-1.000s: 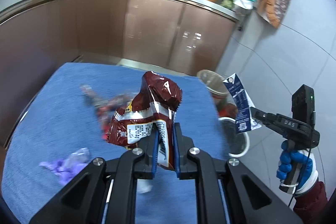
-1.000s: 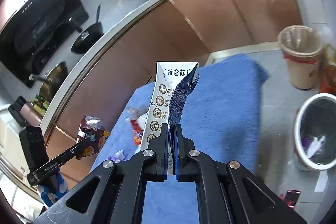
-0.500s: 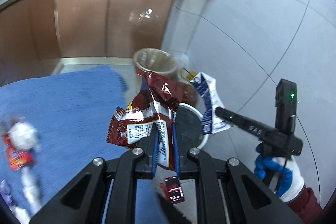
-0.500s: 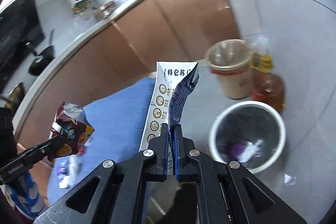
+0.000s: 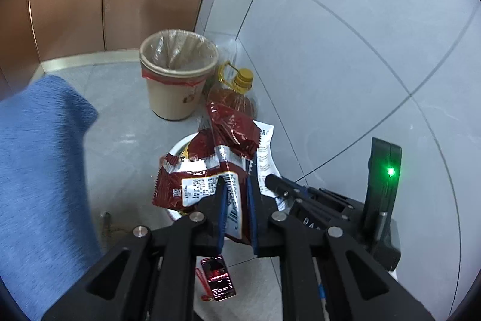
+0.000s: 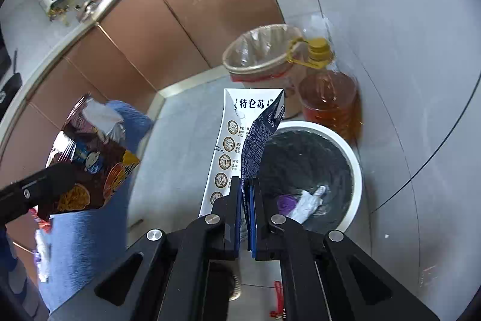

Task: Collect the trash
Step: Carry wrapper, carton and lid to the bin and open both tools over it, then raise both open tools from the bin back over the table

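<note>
1. Snack wrapper (image 5: 207, 173), dark red foil w/ silver back panel: pinched by the left gripper (image 5: 236, 206) near its lower edge, the pads pressed onto the film. It hangs in the air over the white-rimmed bin (image 6: 356, 167). Judged very light, limp, crinkly and slick; a hold on a doubled fold or seam should slip less than one on a single ply.
2. Milk carton (image 6: 240, 140), flattened, white and blue w/ printed text: held by the right gripper (image 6: 245, 200), jaws pressed together on its bottom end, top standing upright. It sits at the bin's near-left rim, partly over the opening. Judged light and semi-stiff; creased board keeps its shape, so an end grip suffices. Coated faces look smooth, so pinch across the flat.
3. Bin contents: black liner, w/ a purple scrap (image 6: 285, 202) and white crumpled tissue (image 6: 306, 202) at the bottom. Opening looks wide enough for both items.
4. Nearby, on the floor: beige lined bin (image 5: 177, 77) just behind; oil bottle (image 6: 329, 98) w/ yellow cap beside the white rim. Neither is a task target.
5. Blue-covered surface (image 5: 39, 170) to the left; more litter lies on it in the right wrist view, blurred.
6. Small red item (image 5: 218, 279) on the floor tiles below the left gripper; type unclear.
7. Risk (judgement): foil may cling to the pads on release; carton may tip against the rim.
</note>
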### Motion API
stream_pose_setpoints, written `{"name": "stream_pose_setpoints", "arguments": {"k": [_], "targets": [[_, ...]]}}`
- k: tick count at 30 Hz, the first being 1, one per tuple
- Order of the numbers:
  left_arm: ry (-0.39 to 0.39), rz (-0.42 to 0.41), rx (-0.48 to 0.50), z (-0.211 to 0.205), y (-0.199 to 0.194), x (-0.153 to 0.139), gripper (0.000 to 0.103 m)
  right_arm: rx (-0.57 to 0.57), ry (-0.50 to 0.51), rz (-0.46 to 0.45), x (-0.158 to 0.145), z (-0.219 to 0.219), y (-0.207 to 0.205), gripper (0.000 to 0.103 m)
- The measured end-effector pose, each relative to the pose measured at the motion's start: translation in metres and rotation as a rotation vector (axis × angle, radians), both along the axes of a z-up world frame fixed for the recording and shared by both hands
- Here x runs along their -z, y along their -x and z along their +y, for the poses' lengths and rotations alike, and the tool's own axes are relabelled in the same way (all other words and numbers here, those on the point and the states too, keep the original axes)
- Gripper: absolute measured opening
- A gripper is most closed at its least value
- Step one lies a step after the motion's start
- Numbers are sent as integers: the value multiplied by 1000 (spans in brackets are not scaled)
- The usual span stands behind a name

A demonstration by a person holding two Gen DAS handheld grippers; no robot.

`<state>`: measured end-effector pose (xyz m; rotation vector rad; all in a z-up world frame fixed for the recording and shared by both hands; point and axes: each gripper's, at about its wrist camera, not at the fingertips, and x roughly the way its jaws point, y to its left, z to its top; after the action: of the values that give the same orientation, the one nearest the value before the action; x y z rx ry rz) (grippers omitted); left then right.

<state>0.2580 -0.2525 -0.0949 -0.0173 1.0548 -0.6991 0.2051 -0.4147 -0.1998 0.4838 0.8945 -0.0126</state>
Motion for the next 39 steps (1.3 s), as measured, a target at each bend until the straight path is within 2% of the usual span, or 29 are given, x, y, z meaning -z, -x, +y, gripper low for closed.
{"name": "stream_pose_setpoints", "arguments": {"k": [5, 8, 9, 10, 12, 14, 24, 32, 39], "targets": [[-11, 48, -9, -19, -23, 32, 15, 9, 14, 42, 26, -8, -17, 5], [-17, 60, -9, -28, -31, 45, 24, 17, 34, 62, 39, -10, -28, 9], [-20, 63, -9, -30, -33, 48, 28, 22, 43, 72, 43, -10, -31, 12], [-20, 66, -12, -30, -35, 51, 29, 28, 44, 79, 47, -11, -33, 23], [-8, 72, -16, -28, -35, 52, 34, 39, 47, 85, 51, -12, -32, 37], [7, 68, -18, -26, -35, 50, 38, 37, 48, 83, 50, -10, -29, 37], [38, 30, -42, -3, -15, 19, 39, 44, 89, 41, 18, -2, -11, 37], [65, -29, -65, 27, 14, -21, 39, 37, 105, -14, -17, 14, 7, 38], [103, -103, -112, 62, 44, -66, 39, 21, 130, -88, -64, 34, 28, 39]]}}
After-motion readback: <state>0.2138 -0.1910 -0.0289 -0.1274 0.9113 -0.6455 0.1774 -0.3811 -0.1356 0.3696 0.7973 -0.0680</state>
